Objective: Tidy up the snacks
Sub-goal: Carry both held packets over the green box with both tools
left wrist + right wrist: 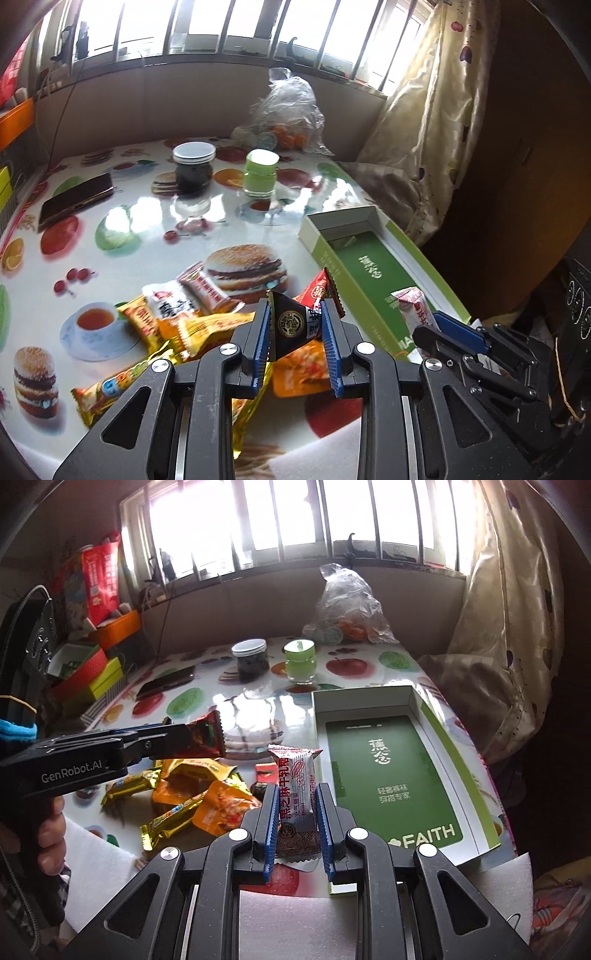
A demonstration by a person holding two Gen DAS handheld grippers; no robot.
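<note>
table (155,206), glossy white top printed with burgers, fruit and teacups: carries everything below.
open green-and-white cardboard box (391,775), flat tray, at the table's right edge, empty inside; just right of the snack pile.
loose pile of orange and yellow foil snack packets (177,325): lying left of the box, under my tongs.
my left gripper (297,325): nearly closed, its blue pads clamped on a black-and-red triangular foil snack packet (291,325), held above the pile.
my right gripper (297,805): narrow gap, pinching a white-and-red wrapped candy bar (299,786), upright, beside the box's left wall.
</note>
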